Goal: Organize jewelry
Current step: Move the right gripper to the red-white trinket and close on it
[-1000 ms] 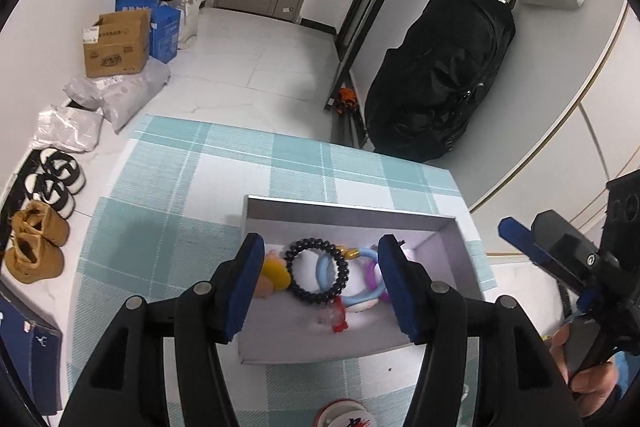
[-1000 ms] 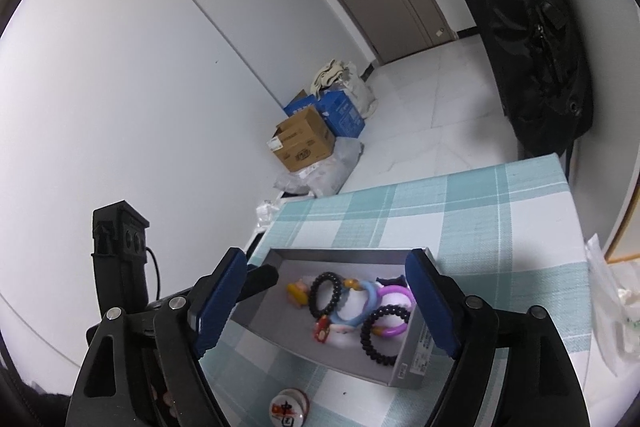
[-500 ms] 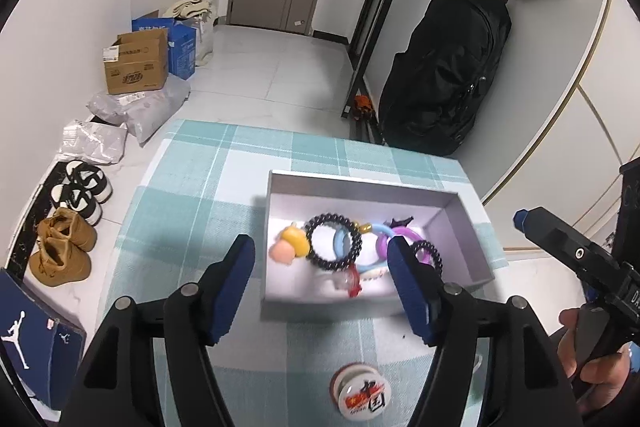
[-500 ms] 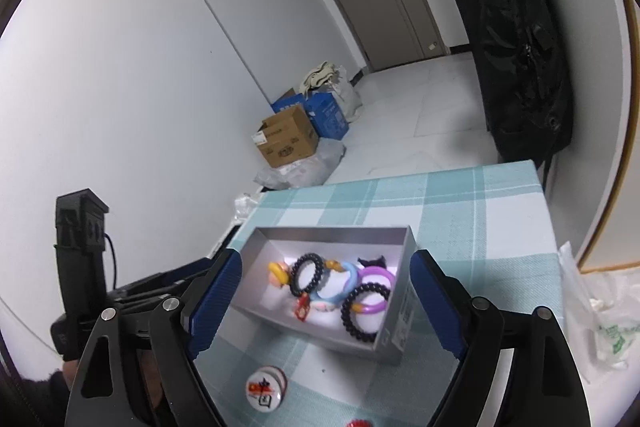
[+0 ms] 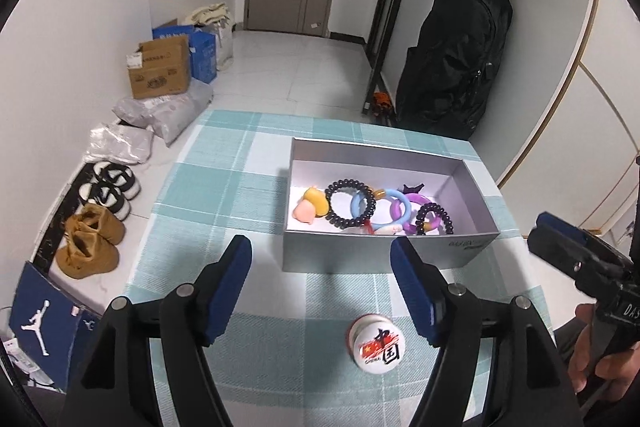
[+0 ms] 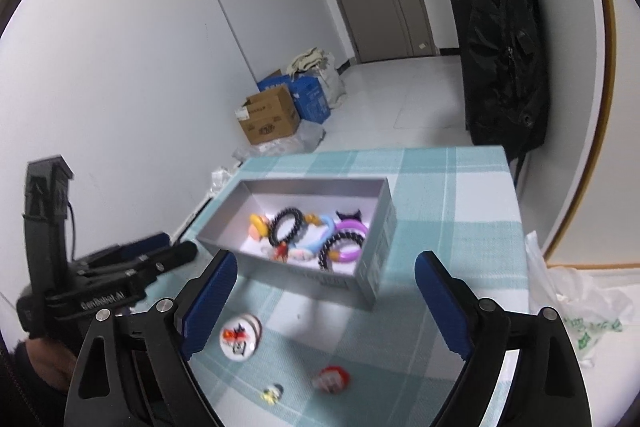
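Observation:
A grey open box (image 5: 468, 249) (image 6: 372, 239) on the teal plaid tablecloth holds several bracelets, among them a black beaded one (image 5: 350, 203) (image 6: 286, 227), a blue ring (image 5: 380, 207) and a purple ring (image 6: 352, 251), plus a yellow-pink charm (image 5: 310, 209). A round white badge (image 5: 378, 343) (image 6: 238, 341) lies in front of the box. A red trinket (image 6: 330, 379) and a small yellow one (image 6: 272, 393) lie nearer. My left gripper (image 5: 320, 291) is open and empty, before the box. My right gripper (image 6: 324, 303) is open and empty, over the badge side.
The tablecloth (image 5: 224, 195) ends at the left edge above shoes (image 5: 90, 247) and parcels on the floor. A cardboard box (image 5: 160, 71) and black backpack (image 5: 456, 67) stand beyond. A plastic bag (image 6: 576, 311) lies at the table's right side.
Both grippers have pulled back and up from the box. The left gripper's fingers, earlier over the box, now sit before it, and the badge and small trinkets have come into view.

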`<control>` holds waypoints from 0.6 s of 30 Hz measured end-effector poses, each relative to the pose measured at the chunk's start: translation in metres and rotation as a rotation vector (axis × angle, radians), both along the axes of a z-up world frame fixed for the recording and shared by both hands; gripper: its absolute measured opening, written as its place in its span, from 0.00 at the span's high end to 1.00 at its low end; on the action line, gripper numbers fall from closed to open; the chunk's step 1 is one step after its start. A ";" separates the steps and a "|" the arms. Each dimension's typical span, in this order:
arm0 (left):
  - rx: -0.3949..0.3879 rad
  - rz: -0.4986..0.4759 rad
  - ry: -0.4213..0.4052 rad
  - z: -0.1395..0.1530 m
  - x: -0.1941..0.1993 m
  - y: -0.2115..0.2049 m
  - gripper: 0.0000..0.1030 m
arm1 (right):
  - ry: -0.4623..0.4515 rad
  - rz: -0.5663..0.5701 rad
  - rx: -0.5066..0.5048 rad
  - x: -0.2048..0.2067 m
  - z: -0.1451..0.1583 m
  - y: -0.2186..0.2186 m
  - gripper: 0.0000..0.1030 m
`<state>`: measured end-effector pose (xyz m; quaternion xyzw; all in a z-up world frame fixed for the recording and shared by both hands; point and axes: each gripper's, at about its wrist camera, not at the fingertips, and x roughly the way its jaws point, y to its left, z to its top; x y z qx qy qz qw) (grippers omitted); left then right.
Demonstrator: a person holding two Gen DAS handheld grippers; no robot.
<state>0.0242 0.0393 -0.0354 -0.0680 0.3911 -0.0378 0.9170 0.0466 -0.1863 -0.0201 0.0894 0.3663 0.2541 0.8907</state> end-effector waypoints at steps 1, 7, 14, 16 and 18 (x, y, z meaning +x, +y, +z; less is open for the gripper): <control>0.001 0.004 -0.006 0.001 -0.003 0.000 0.34 | 0.013 0.010 0.002 -0.002 -0.002 -0.001 0.11; -0.015 0.001 -0.003 0.000 -0.014 -0.005 0.31 | 0.038 0.033 -0.057 -0.014 -0.012 -0.003 0.11; -0.047 -0.065 0.040 -0.009 -0.027 -0.021 0.29 | 0.102 0.033 -0.088 -0.020 -0.025 -0.011 0.12; -0.052 -0.084 0.054 -0.012 -0.029 -0.026 0.28 | 0.136 0.049 -0.080 -0.021 -0.030 -0.012 0.12; -0.047 -0.095 0.068 -0.015 -0.032 -0.031 0.28 | 0.170 0.062 -0.066 -0.022 -0.035 -0.012 0.12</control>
